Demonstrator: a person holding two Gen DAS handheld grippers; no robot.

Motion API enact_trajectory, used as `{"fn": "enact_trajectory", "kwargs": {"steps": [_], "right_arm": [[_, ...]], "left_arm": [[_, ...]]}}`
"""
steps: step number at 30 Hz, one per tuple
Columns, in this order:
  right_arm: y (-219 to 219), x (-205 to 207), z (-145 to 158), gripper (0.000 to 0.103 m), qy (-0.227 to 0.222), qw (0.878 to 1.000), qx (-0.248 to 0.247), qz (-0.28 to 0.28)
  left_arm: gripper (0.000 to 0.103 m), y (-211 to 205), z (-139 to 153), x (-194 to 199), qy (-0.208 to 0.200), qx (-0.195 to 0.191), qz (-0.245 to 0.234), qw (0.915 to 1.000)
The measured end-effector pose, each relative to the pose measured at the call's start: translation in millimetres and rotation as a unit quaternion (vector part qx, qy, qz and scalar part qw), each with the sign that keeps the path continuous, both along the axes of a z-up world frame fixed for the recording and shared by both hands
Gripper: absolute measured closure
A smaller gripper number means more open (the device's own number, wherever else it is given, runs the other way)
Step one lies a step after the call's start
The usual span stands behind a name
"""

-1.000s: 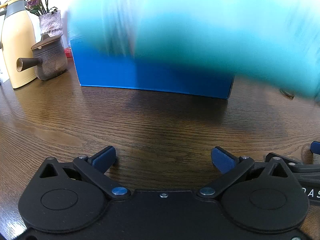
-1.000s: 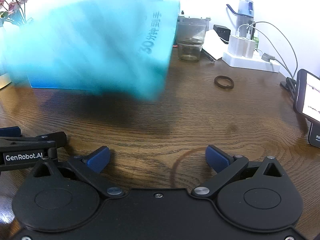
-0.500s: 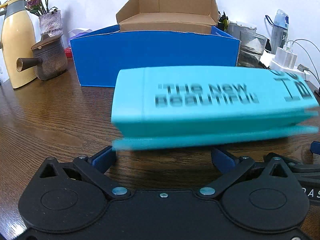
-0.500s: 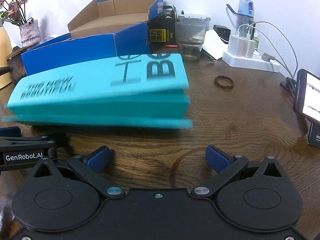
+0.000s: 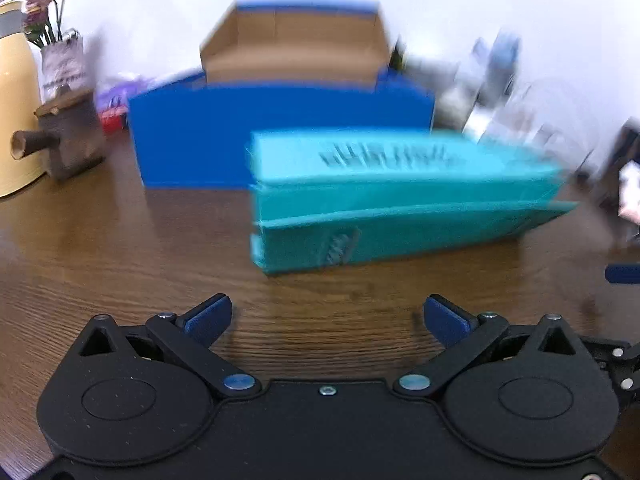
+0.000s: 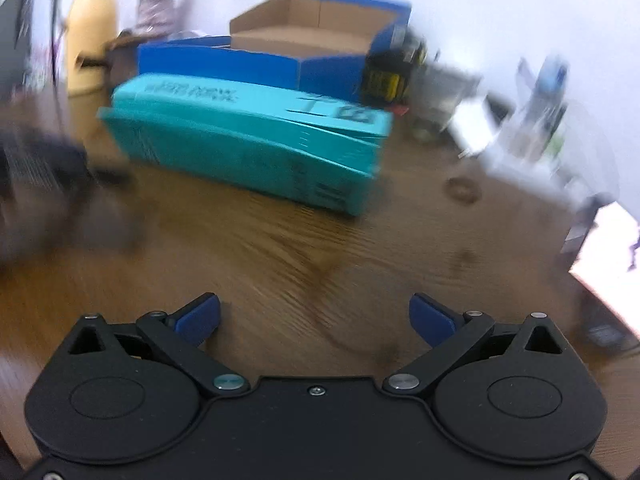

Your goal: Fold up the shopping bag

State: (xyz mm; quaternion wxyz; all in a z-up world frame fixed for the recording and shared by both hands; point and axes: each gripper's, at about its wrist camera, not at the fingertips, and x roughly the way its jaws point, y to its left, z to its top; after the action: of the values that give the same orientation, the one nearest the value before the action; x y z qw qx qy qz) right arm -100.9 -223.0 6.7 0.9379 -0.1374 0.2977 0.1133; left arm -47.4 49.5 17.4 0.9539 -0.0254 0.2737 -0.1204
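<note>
Left tongs (image 5: pixel 328 316) spread wide, empty, low over the wooden counter (image 5: pixel 120 248); right tongs (image 6: pixel 314 316) also wide, empty. Past them one teal shopping bag (image 5: pixel 384 208) lies on the counter in a flattened stack of layers, printed side up, clear of both tongs, just in front of one blue cardboard box (image 5: pixel 256 136) with its brown lid flap open. In the right view the same bag (image 6: pixel 256 148) shows its layer edges stepped and uneven at the near corner. Both views are motion-blurred, so the small stuff is hard to read. Bag looks folded down flat, which fits either a finished fold or a flat bag waiting for a further fold; can't settle which. Risk: stiff layers could spring open with nothing pinning them, and a grab at one edge could catch only the top layer and peel the stack apart. Far left: one yellow jug (image 5: pixel 16 120), one brown side-handle teapot (image 5: pixel 68 136), one flower vase (image 5: pixel 60 64). Far right: one dark ring (image 6: pixel 462 191), one lit screen (image 6: pixel 612 256).
</note>
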Motion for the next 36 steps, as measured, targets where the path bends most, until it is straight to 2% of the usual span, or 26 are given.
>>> {"fn": "enact_trajectory", "kwargs": {"steps": [1, 3, 6, 8, 11, 13, 15, 16, 17, 18, 20, 23, 25, 29, 34, 36], "right_arm": [[-8.1, -8.6, 0.5, 0.001, -0.017, 1.0, -0.017, 0.008], [-20.2, -7.3, 5.1, 0.001, -0.048, 0.998, -0.019, 0.035], [-30.5, 17.1, 15.7, 0.001, -0.063, 0.995, 0.012, 0.077], [-34.2, 50.8, 16.5, 0.006, -0.021, 0.993, 0.058, 0.105], [-34.3, 97.7, 11.0, 0.013, 0.034, 0.986, 0.101, 0.129], [-31.6, 110.9, 6.1, 0.017, 0.033, 0.982, 0.11, 0.147], [-29.4, 116.9, 2.9, 0.031, 0.027, 0.979, 0.118, 0.165], [-29.0, 109.4, 4.6, 0.045, 0.02, 0.978, 0.121, 0.17], [-28.6, 101.8, 6.2, 0.05, 0.013, 0.977, 0.124, 0.176], [-28.4, 93.5, 8.7, 0.054, 0.005, 0.976, 0.123, 0.181], [-35.9, 63.0, 14.3, 0.068, -0.006, 0.973, 0.124, 0.194], [-51.3, 9.7, 18.1, 0.071, -0.016, 0.967, 0.133, 0.217], [-61.6, -30.7, 14.4, 0.073, -0.029, 0.965, 0.138, 0.22], [-64.7, -84.5, 4.4, 0.076, -0.049, 0.972, 0.115, 0.201], [-52.6, -103.2, -4.8, 0.085, -0.063, 0.97, 0.064, 0.224], [-49.8, -104.8, -7.5, 0.088, -0.064, 0.968, 0.05, 0.236]], "left_arm": [[0.0, 11.0, 3.4, -0.1, -0.002, -0.017, -0.006, 0.9998], [0.0, 24.1, 6.2, 12.6, 0.026, -0.035, -0.015, 0.9989], [0.0, 26.8, 5.1, 39.6, 0.065, -0.051, -0.002, 0.9966], [0.0, 24.8, 4.2, 53.2, 0.069, -0.06, 0.0, 0.9958], [0.0, 21.1, 3.3, 64.8, 0.063, -0.088, -0.035, 0.9935], [0.0, 19.8, 2.7, 70.6, 0.059, -0.103, -0.046, 0.9918], [0.0, 16.8, 3.3, 73.7, 0.072, -0.113, -0.057, 0.9894], [0.0, 15.7, 4.4, 71.7, 0.079, -0.119, -0.07, 0.9873], [0.0, 14.7, 5.5, 69.6, 0.085, -0.126, -0.082, 0.985], [0.0, 12.8, 7.6, 62.1, 0.082, -0.117, -0.094, 0.9853], [0.0, 8.0, 12.9, 40.5, 0.064, -0.08, -0.118, 0.9877], [0.0, -1.1, 20.3, -4.5, 0.069, -0.03, -0.172, 0.9823], [0.0, -6.2, 28.4, -39.3, 0.053, -0.002, -0.215, 0.9752], [0.0, -17.9, 42.1, -64.9, 0.011, -0.045, -0.241, 0.9695], [0.0, -32.8, 58.8, -91.3, -0.043, -0.112, -0.264, 0.957], [0.0, -53.4, 50.9, -81.2, -0.022, -0.103, -0.256, 0.961]]}}
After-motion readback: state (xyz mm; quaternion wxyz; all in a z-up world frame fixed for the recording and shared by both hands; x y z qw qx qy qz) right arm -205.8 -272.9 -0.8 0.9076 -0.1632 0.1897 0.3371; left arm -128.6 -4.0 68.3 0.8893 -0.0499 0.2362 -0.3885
